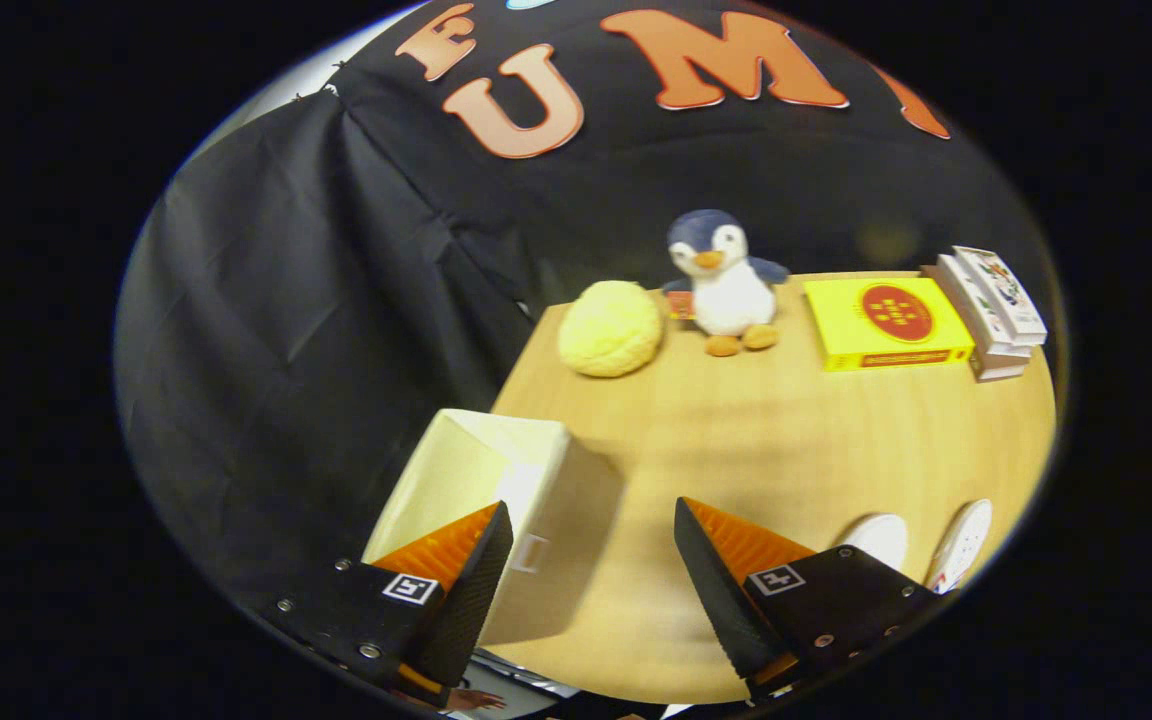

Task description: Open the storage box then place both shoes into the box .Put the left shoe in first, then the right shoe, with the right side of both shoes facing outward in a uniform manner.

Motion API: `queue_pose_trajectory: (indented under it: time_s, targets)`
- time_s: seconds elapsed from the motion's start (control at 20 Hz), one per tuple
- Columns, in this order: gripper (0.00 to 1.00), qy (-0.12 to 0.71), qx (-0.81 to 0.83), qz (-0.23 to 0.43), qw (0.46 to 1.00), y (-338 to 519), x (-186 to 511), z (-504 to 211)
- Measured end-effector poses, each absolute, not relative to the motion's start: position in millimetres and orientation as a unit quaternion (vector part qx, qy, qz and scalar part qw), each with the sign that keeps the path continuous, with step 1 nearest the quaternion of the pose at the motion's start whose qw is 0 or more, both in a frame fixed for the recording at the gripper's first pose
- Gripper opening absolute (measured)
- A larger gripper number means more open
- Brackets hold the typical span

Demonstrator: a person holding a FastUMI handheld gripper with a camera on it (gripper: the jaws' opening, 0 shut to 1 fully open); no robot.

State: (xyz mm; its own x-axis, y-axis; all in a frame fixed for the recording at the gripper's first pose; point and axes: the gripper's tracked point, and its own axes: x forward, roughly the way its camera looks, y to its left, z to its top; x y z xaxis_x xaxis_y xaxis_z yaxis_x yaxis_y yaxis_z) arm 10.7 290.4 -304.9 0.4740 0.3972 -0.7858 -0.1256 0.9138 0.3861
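One cream box (496, 500) sits at the table's (736, 430) left edge, behind the left finger of the tongs (591, 560), which hang spread wide, holding nothing. Further back: one yellow ball (610, 328), one penguin (726, 283), one yellow carton (886, 322). Two white shoes (926, 545) lie right of the fingers.

One storage box (496, 500), two shoes (921, 545), one plush penguin (726, 285), one yellow ball (611, 328), one yellow box (886, 322) and one stack of small boxes (991, 310) are counted on one table (766, 430).
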Motion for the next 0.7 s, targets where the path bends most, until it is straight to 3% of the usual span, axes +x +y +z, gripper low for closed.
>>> queue_pose_trajectory:
  time_s: [0.2,0.45,0.7]
  targets:
    - [0.96,0.519,0.081,0.095,0.846,197,-40,-354]
    - [0.87,0.585,0.022,0.055,0.809,127,-119,-399]
    - [0.79,0.603,-0.037,0.057,0.795,100,-155,-434]
